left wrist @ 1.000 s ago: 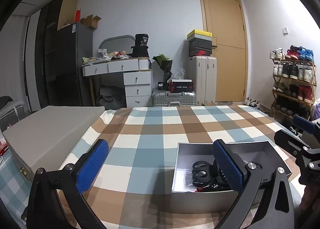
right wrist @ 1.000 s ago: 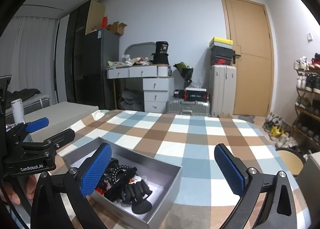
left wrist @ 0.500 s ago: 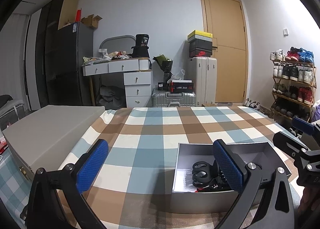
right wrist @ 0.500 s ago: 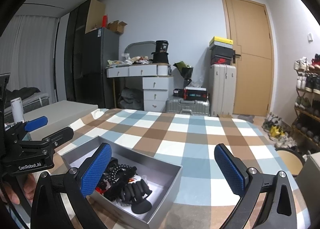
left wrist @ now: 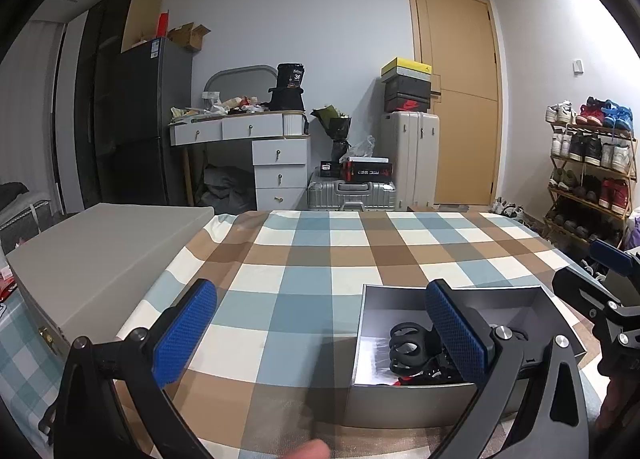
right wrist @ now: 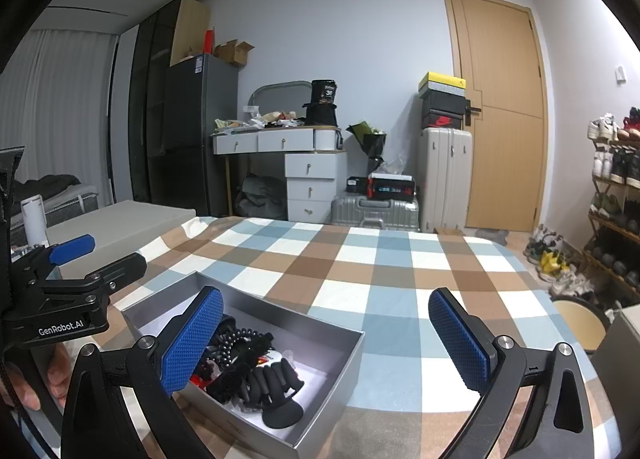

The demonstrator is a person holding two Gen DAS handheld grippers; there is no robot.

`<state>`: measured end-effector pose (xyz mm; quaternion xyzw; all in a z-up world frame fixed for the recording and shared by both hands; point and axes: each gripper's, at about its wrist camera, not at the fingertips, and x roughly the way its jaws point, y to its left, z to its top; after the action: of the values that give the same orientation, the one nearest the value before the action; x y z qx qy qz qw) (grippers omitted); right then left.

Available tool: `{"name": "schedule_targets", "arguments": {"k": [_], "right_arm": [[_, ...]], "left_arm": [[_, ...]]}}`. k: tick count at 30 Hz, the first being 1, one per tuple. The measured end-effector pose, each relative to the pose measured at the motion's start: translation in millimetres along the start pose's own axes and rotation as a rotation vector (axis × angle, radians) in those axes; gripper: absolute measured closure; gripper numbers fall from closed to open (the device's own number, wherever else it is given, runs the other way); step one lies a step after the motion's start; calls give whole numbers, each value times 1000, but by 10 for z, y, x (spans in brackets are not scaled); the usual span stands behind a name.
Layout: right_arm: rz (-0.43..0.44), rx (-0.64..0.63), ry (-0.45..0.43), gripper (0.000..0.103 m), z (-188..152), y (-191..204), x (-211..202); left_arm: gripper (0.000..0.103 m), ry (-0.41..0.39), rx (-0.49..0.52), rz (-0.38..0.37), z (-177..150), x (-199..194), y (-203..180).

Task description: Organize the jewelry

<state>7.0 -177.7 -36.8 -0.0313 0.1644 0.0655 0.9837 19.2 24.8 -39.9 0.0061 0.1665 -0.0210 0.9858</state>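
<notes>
Box (left wrist: 452, 403) contents partly hidden behind fingers (left wrist: 456, 329).

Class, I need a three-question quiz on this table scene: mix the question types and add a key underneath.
1. True or false: the left claw is shut on a black hair clip.
2. Multiple choice: the open silver box sits on A) a bare wooden floor, B) a checked tablecloth, C) the white suitcase.
3. Fill in: in the left wrist view, the closed grey case lies to the ___ of the silver box.

Key
1. False; both claws, the right claw too, are open and empty.
2. B
3. left
</notes>
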Motion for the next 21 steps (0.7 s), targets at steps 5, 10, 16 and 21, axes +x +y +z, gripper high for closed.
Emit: {"name": "schedule_targets", "arguments": {"k": [5, 10, 16, 21], "right_arm": [[0, -3, 1, 0, -3, -10, -4], [-1, -2, 4, 0, 0, -5, 4], [-1, -1, 5, 0, 1, -5, 4], [-3, 0, 7, 0, 4, 0, 7]], "left_arm": [[1, -3, 3, 6, 0, -13, -11], [1, -5, 5, 2, -1, -13, -8], [1, -6, 7, -4, -1, -15, -11], [1, -7, 9, -8, -5, -21, -19]]}}
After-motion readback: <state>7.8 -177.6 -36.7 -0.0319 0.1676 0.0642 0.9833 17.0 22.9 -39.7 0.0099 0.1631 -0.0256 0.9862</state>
